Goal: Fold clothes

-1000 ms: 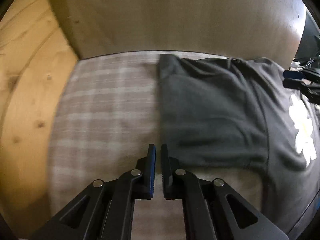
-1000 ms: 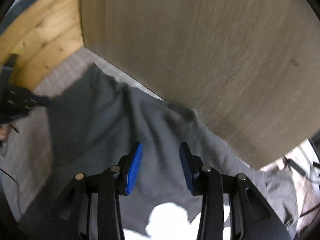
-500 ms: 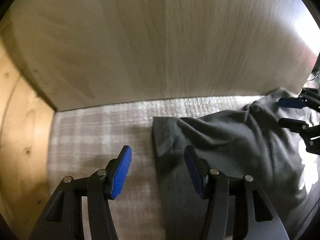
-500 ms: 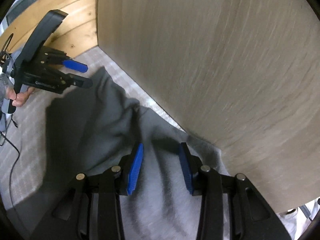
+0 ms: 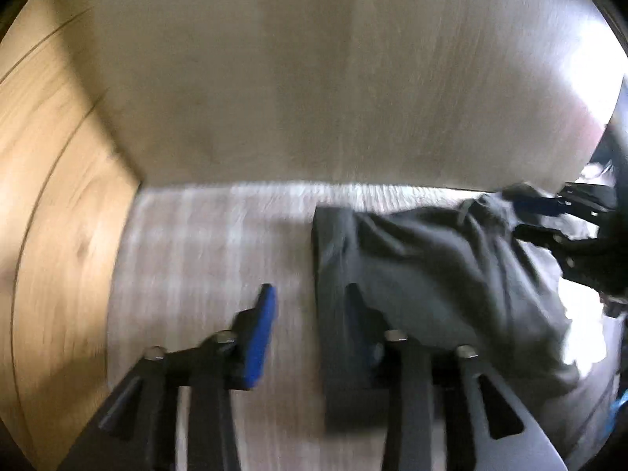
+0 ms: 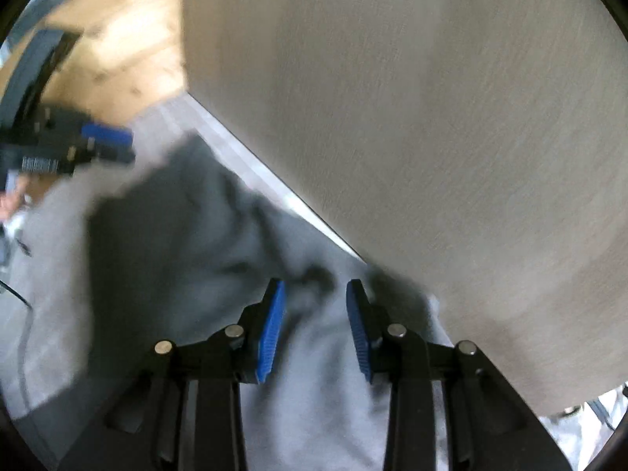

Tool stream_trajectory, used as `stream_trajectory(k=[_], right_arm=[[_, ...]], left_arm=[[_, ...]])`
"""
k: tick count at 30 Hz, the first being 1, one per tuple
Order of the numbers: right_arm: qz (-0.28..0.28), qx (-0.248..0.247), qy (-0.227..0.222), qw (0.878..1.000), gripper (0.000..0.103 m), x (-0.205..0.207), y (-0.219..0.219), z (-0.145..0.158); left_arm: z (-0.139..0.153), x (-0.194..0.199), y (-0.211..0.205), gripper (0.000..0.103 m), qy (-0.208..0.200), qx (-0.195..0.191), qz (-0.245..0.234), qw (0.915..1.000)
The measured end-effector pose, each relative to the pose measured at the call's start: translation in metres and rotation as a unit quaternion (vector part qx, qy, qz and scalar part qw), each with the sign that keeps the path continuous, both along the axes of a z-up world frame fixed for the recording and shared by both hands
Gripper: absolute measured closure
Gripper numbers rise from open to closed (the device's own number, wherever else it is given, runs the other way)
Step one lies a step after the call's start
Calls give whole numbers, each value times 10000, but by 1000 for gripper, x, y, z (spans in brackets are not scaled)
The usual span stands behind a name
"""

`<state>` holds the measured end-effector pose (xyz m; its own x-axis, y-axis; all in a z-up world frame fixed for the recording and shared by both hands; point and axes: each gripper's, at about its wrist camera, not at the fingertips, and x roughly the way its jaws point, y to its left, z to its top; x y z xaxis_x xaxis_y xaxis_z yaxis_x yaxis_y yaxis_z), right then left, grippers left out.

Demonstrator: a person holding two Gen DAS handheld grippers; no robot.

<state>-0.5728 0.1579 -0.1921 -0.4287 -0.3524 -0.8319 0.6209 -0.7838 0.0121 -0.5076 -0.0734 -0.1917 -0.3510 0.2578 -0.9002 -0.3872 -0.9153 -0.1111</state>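
Grey garment (image 5: 431,267) on checked cover (image 5: 204,251) by the headboard (image 6: 431,117), left gripper (image 5: 310,325) parted wide over its edge, right gripper (image 6: 316,325) parted above folds — holding nothing, wood wall (image 5: 51,204) only in left view.

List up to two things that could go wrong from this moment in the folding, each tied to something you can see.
1. The left gripper is open astride the shirt's left edge; closing there may catch only one layer or the checked cloth underneath.
2. The right gripper is open over bunched fabric close to the board; a pinch there may lock wrinkles into the fold, or the fingers may hit the board.
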Motion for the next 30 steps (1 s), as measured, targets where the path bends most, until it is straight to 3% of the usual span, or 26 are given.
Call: stream_trajectory(k=[5, 11, 14, 17, 18, 19, 20, 21, 25, 30], right_arm=[[556, -170, 130, 9982, 70, -19, -57, 17], [1206, 22, 20, 9927, 70, -40, -132, 4], [1322, 280, -120, 9908, 70, -49, -149, -8], [1464, 187, -252, 9887, 70, -52, -152, -13], [1512, 156, -296, 9879, 71, -53, -153, -15], [1559, 125, -340, 9871, 78, -54, -154, -17], [1606, 90, -391, 9862, 98, -55, -154, -18], [1644, 45, -458, 9853, 97, -54, -152, -15], [1684, 30, -29, 9857, 97, -36, -134, 13], [1386, -258, 382, 9893, 97, -14, -74, 62]], left_arm=[[-13, 52, -6, 58, -222, -66, 229, 9995], [-28, 52, 5, 59, -168, -45, 315, 9994], [-32, 53, 6, 60, -172, 51, 279, 9994], [-35, 56, 11, 74, -53, -38, 192, 9998], [-35, 57, 13, 83, -17, -53, 140, 9999], [-35, 58, 14, 90, -5, -29, 92, 10000], [-34, 58, 14, 93, 0, 0, 56, 10000], [-33, 59, 15, 95, -3, 23, 28, 10000], [-11, 66, 14, 98, 25, 479, -62, 9988], [29, 89, 35, 98, 267, 944, -545, 9937]])
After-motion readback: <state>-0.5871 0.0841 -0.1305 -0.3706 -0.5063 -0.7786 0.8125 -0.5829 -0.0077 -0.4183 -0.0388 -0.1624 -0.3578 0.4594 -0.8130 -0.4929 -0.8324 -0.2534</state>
